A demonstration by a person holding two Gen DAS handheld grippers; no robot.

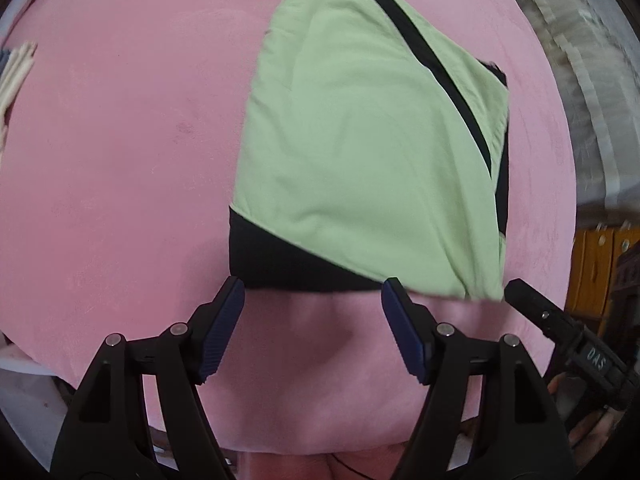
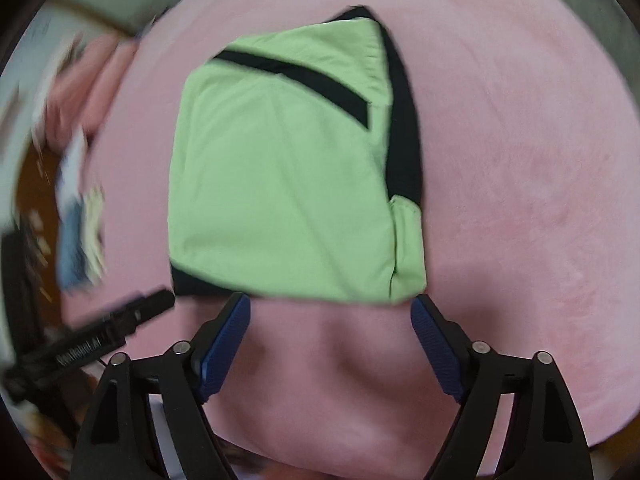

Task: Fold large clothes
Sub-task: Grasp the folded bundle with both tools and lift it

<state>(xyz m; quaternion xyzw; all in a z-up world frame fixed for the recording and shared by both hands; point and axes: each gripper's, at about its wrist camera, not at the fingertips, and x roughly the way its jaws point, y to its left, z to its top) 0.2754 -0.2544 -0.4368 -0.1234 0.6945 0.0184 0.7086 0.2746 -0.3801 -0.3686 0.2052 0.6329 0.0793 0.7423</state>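
A light green garment with black panels and a black stripe (image 1: 360,140) lies folded into a compact rectangle on the pink cover (image 1: 120,160). It also shows in the right wrist view (image 2: 288,184). My left gripper (image 1: 314,286) is open and empty, its fingertips just short of the garment's near black edge. My right gripper (image 2: 330,304) is open and empty at the garment's near green edge. The right gripper's tip shows in the left wrist view (image 1: 532,300), and the left gripper's tip shows in the right wrist view (image 2: 152,304).
The pink cover (image 2: 520,200) spreads wide around the garment. Folded pale cloth (image 1: 16,72) lies at its far left edge. Blurred clothes (image 2: 76,216) and wooden furniture (image 1: 600,264) stand beyond the edges.
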